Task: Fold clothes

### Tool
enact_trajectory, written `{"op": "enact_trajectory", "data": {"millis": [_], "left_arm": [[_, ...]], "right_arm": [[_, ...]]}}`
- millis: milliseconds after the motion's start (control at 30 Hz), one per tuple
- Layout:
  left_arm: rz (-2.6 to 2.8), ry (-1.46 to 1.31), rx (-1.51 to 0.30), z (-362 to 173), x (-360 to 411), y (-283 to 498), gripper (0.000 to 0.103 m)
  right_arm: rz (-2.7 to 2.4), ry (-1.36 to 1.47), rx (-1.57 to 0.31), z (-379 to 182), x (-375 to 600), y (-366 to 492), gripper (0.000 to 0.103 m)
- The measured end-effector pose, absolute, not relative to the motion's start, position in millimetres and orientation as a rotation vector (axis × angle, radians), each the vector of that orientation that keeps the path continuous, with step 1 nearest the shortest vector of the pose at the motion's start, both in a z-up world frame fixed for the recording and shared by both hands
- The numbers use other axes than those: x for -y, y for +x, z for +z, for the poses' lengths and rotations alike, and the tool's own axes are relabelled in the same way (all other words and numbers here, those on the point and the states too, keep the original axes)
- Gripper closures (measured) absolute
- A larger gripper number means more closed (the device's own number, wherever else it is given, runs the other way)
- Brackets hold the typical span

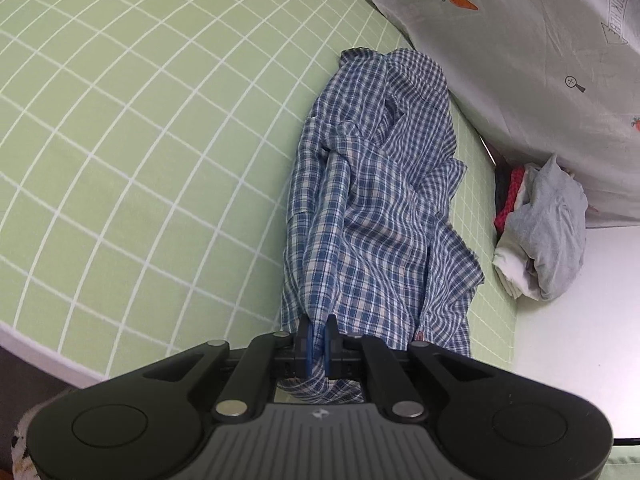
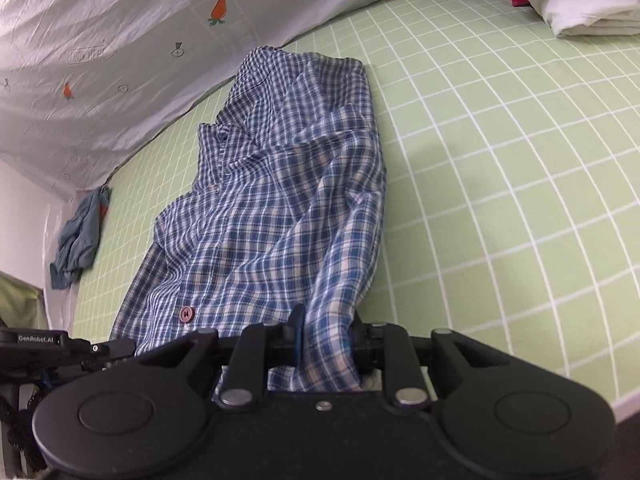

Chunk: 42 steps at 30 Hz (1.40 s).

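Two grippers, the left gripper (image 1: pixel 319 330) and right gripper (image 2: pixel 324 330), each clamp the checked shirt's (image 1: pixel 372 208) near hem, lifting it off the bed (image 1: pixel 140 140) to spread it for folding.

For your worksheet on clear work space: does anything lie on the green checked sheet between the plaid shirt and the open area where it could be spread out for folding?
Nothing visible does. Both tongs, left and right, already grip the plaid shirt. The green sheet beside it is bare. The pile of clothes lies on the shirt's other side, at the sheet's edge.
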<state>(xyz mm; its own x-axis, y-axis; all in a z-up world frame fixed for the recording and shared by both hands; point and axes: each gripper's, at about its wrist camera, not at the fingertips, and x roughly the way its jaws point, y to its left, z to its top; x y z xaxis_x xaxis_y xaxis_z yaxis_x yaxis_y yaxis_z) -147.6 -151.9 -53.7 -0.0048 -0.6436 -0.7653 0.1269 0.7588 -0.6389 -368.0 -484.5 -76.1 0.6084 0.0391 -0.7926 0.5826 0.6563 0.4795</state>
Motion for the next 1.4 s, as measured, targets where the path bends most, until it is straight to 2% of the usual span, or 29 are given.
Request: {"op": "enact_trajectory", "data": {"millis": [233,633,1000,1400], "left_arm": [[-0.638,-0.589,-1.477,-40,134,-155,0.099],[-0.629,-0.981,-1.518,-22,137,-126,0.099],[-0.39,-1.303,-1.629,-48,144,-101,0.099],[-0.481,-1.352,-1.528,-38,215,-6,0.099]], "right_arm": [[-0.291,0.823,-0.907,-53,480,-387,0.083],[-0.255,0.998,-0.83,-19,515,-372,0.083],[-0.246,1.181,-0.853,-34,546,-349,0.083],[-0.235,1.34,-0.745,-34,619,-284,0.083]]}}
